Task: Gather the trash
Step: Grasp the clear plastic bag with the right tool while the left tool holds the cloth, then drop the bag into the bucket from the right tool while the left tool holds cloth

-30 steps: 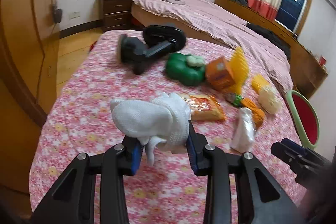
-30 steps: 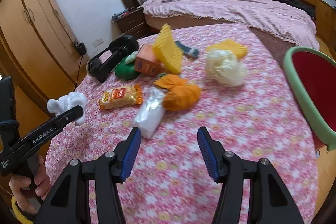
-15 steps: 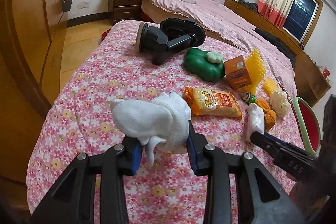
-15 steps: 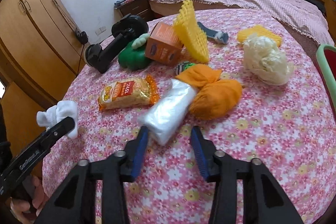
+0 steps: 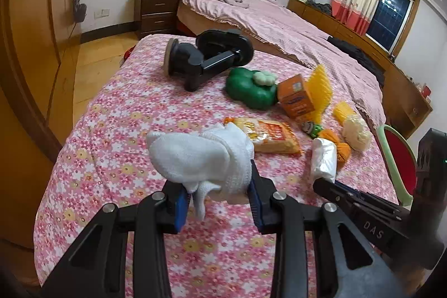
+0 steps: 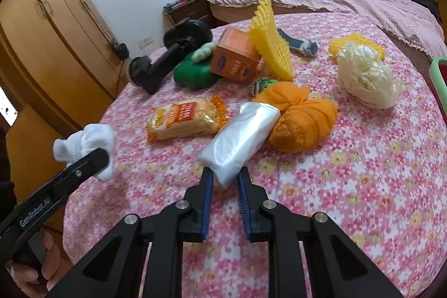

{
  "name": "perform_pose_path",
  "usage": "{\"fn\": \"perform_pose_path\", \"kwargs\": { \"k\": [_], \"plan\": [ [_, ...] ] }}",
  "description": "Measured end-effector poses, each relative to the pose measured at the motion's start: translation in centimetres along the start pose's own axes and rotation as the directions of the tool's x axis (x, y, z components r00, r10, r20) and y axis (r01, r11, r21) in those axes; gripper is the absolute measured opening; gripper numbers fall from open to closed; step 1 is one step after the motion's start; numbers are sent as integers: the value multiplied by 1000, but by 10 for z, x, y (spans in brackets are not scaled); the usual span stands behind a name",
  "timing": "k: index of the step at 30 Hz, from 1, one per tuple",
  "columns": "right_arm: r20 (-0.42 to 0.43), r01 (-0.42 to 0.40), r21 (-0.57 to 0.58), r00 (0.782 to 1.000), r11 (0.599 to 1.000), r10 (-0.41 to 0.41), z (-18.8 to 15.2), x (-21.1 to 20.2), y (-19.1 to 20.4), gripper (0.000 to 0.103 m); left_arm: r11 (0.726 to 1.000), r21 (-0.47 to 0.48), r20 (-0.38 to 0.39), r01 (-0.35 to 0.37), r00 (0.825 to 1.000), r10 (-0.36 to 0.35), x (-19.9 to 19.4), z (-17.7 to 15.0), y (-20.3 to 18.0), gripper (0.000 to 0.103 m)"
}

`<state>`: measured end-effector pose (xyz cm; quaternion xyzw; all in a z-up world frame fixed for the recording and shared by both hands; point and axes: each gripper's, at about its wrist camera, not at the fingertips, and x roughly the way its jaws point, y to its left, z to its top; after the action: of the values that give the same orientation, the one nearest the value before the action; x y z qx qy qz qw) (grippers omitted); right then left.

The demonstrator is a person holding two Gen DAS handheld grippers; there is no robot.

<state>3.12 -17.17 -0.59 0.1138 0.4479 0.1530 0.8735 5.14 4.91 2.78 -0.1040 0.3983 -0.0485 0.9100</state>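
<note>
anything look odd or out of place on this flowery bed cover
Yes: a black suction-cup holder lies tipped on its side among the litter, and an orange cardboard box sits tilted, propped on a green plastic pepper.

Black hand-held gripper (image 6: 225, 182), blue pads (image 6: 207, 203)

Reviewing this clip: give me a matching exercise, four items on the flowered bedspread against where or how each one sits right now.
Things:
1. white cloth
2. clear plastic bag
3. orange box
4. snack packet

States:
A. lying flat, touched by neither tool
B. held up off the bedspread in the left tongs
C. near end between the closing right tongs
D. leaning between the green toy and the yellow foam net

Pairs: 1-B, 2-C, 3-D, 4-A
</note>
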Motion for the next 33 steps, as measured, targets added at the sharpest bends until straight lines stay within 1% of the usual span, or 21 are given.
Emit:
{"fn": "perform_pose_path", "kwargs": {
  "k": [5,8,11,15,20,25,29,33],
  "plan": [
    [52,-17,-11,998,1000,17,-3,-30,0,19,999,16,-1,43,999,-43,-6,2,-15,37],
    [83,-22,-6,996,1000,23,-2,-50,-4,19,996,30,4,81,997,-81,-12,6,-27,37],
    [115,-18,-4,993,1000,18,0,-68,-9,19,991,58,11,120,993,-121,-21,10,-44,37],
    [153,3,-1,988,1000,-3,5,-94,-19,20,980,100,0,174,984,-175,-29,16,-69,37],
    [190,50,13,980,999,-52,11,-126,-39,19,963,149,-18,226,974,-226,-33,23,-101,37],
    [220,86,40,971,995,-93,14,-156,-63,20,941,187,-52,284,959,-279,-31,28,-136,37],
    [235,120,87,962,989,-137,17,-176,-88,20,922,221,-74,317,948,-308,-28,30,-165,37],
    [238,154,138,954,978,-184,17,-190,-117,20,898,258,-107,357,934,-341,-19,26,-198,37]
  ]
}}
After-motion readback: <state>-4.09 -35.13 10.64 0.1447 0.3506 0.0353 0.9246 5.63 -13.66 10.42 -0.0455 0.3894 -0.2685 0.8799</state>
